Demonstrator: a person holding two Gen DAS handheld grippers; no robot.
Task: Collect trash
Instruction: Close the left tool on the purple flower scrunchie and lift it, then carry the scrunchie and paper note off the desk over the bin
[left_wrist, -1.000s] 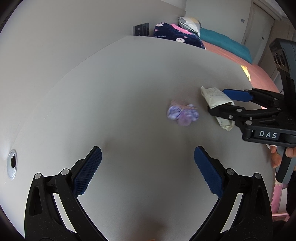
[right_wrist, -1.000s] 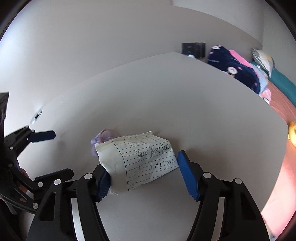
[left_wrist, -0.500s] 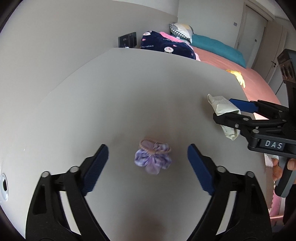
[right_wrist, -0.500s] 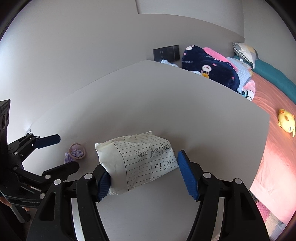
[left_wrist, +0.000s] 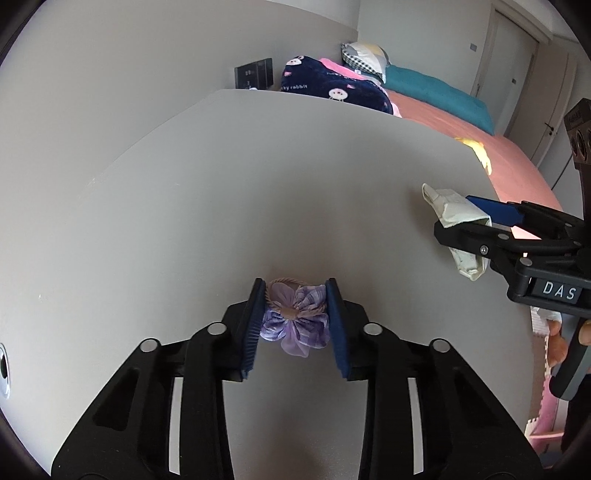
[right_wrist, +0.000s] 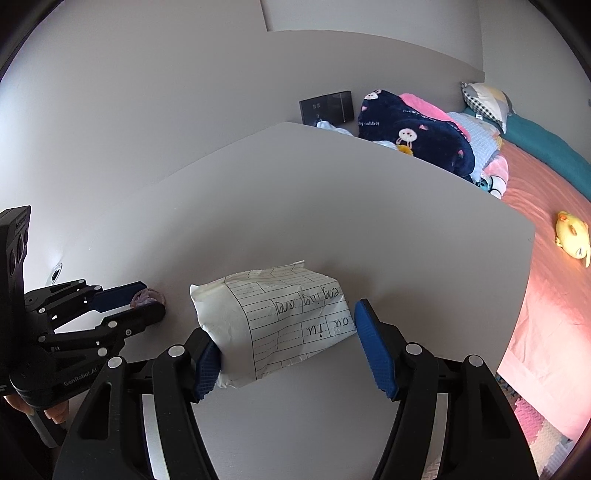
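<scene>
In the left wrist view the left gripper (left_wrist: 295, 321) sits at the lower centre of the frame, its jaws closing around a purple fabric flower on a beige hair tie (left_wrist: 295, 321) that lies on the pale grey table (left_wrist: 258, 192). The blue pads (left_wrist: 255, 325) touch the flower on both sides, and its lowest petal hangs out below them toward the bottom of the frame. At the right edge of the same view the right gripper (left_wrist: 476, 225) holds a crumpled sheet of lined paper (left_wrist: 452, 208), which sticks out toward the upper left from between its fingers. In the right wrist view that paper (right_wrist: 280, 317) fills the lower centre of the frame: the left pad (right_wrist: 207, 362) presses into its lower left corner and the right pad meets its right edge, so the jaws are clamped on it at about half their spread. At the left edge of this frame the left gripper (right_wrist: 142, 301) shows side-on with the flower (right_wrist: 146, 297) between its tips, low against the table. Beyond the table's far edge, in the upper right, a bed with a pink cover (right_wrist: 546, 206) carries a navy rabbit-print blanket (right_wrist: 413, 140) and a yellow soft toy (right_wrist: 572, 238).
</scene>
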